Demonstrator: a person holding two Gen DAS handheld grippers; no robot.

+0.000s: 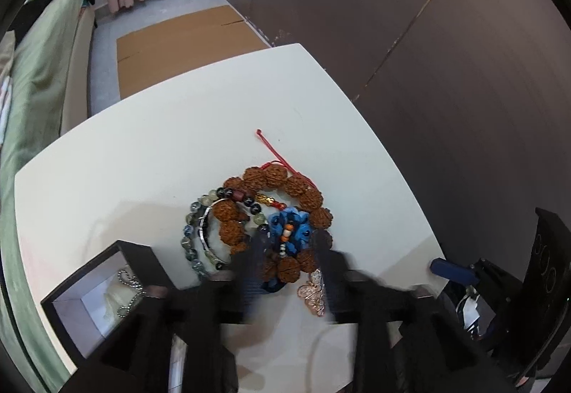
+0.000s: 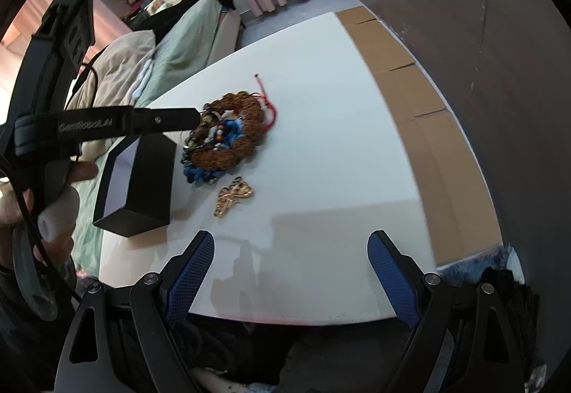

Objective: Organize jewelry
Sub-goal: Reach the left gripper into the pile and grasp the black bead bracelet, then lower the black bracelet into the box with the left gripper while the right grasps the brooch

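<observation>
We've got a white table [image 2: 321, 150] here, rounded corners. Sitting right on it: a tangled pile of bracelets [image 1: 271, 225], a red cord [image 1: 273, 152] trailing out from the pile, a gold butterfly brooch [image 2: 233, 196] just beside it, and an open black box [image 2: 137, 179] near the table's edge.
</observation>
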